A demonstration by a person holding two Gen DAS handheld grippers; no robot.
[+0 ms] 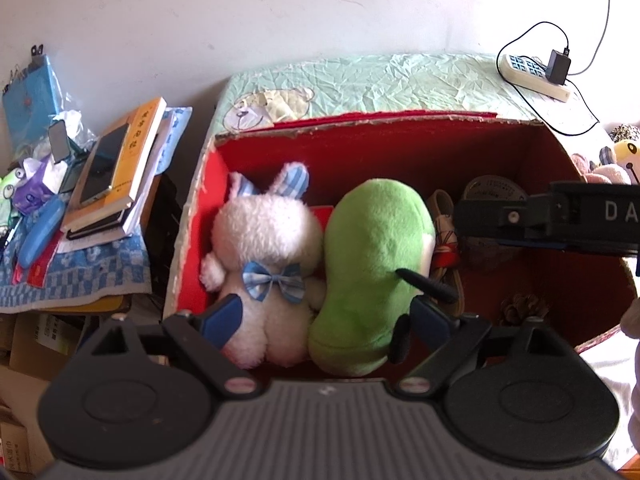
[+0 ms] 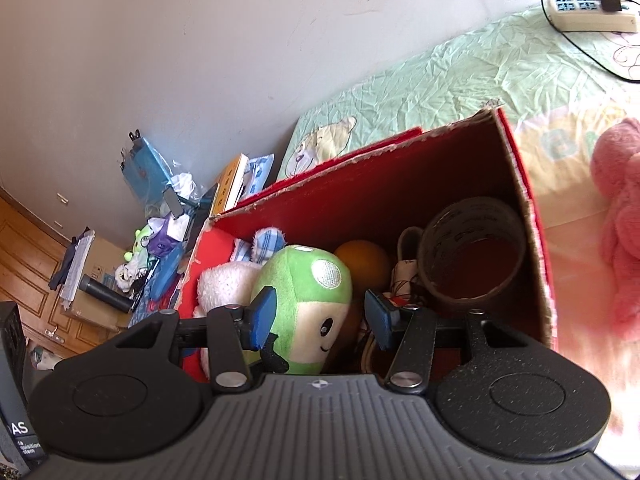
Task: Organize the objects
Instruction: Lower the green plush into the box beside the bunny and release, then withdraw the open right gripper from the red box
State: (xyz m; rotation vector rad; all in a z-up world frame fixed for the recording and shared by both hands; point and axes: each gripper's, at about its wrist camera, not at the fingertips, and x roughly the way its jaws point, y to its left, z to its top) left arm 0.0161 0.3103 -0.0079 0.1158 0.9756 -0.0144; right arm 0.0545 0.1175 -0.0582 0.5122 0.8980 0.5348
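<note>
A red cardboard box stands on a bed. Inside it a white rabbit plush with a blue bow lies beside a green mushroom plush. My left gripper hangs open over both toys, its blue pads spread wide on either side. In the right wrist view the green plush sits between the fingers of my right gripper. The left pad is against the plush; the right one stands apart from it, so this gripper is open.
The box also holds a tape roll, an orange ball and a pine cone. A pink plush lies on the bed right of the box. A power strip sits behind. Books crowd a side table on the left.
</note>
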